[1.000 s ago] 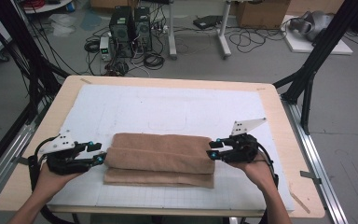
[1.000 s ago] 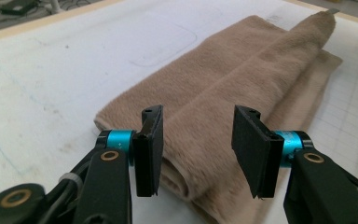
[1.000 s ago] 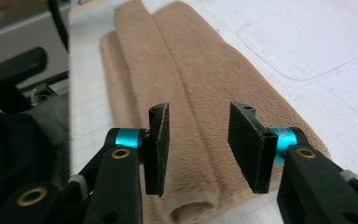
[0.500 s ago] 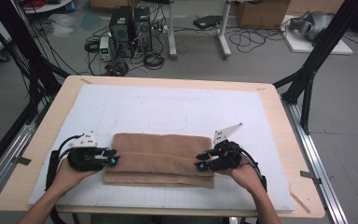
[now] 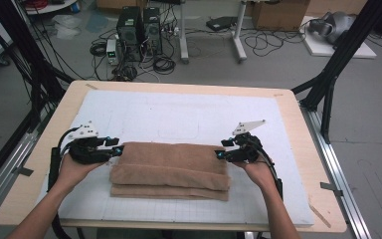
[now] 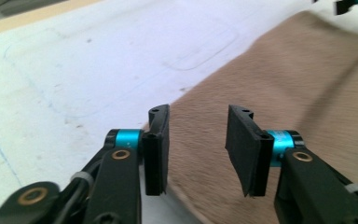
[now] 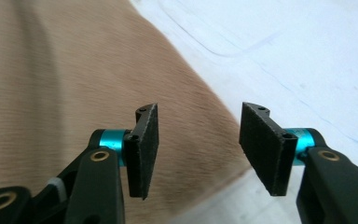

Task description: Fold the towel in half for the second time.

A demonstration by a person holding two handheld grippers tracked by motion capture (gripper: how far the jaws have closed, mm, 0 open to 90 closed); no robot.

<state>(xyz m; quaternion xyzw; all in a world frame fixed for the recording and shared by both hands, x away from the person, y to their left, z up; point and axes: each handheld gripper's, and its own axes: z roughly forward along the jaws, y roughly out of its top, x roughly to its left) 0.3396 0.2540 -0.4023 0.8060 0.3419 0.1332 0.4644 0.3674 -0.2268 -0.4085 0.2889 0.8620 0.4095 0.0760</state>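
The towel, brown and folded into a long stack of layers, is laid across the near half of the white mat that covers the wooden surface; its long side runs left to right, and lower layers are seen jutting out along the near edge. The left tongs are held at the towel's left end, at its far corner, and the right tongs at the right end, likewise at the far corner. In the left gripper view the left tongs are seen with a clear gap between the black pads; the towel is spread under and beyond them, its edge running just beside the left pad, and no cloth is pinched. In the right gripper view the right tongs are parted as well, the towel being seen below the gap and to one side, with bare mat on the other; nothing is gripped there either. Both pairs of jaws have just been opening, with nothing pressed between them. Each gripper is carried in a hand, the forearms being brought in from the near edge. Beyond the surface, computer cases and tangled cables are seen on the floor.
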